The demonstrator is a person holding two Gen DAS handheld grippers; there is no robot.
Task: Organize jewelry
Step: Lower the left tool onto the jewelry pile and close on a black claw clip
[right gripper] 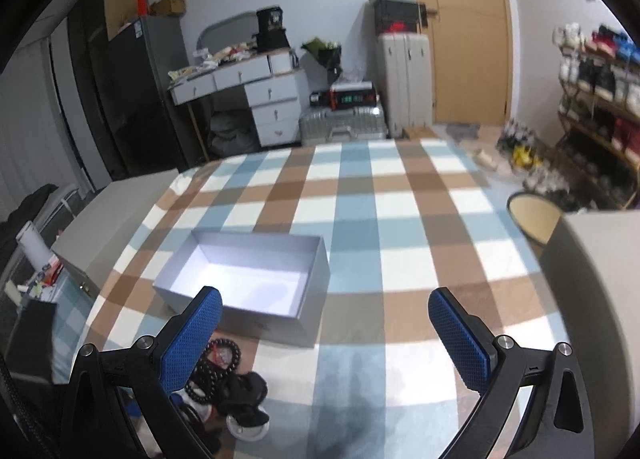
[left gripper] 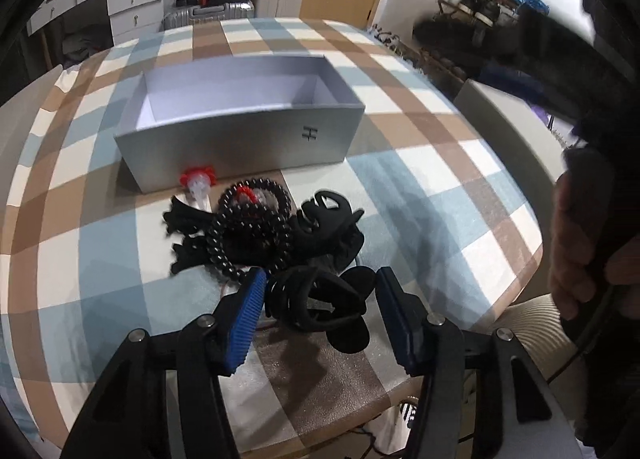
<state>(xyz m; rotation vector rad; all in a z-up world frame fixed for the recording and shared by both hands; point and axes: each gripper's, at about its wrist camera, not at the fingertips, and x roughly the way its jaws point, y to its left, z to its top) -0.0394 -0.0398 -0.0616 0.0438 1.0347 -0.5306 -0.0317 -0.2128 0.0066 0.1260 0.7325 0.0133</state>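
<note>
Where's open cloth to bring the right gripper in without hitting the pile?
Bare checked tablecloth lies right of and behind the grey box. Crowded: the beads and black hair clips before the box, where the open left gripper sits.

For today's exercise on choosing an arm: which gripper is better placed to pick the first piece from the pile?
Left. Its open gripper already straddles a black hair claw at the pile's near edge. The right gripper hangs open over bare tablecloth, beside the pile.

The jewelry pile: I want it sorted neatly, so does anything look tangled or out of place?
Yes. The bead necklace lies tangled with black hair clips outside the empty grey box.
</note>
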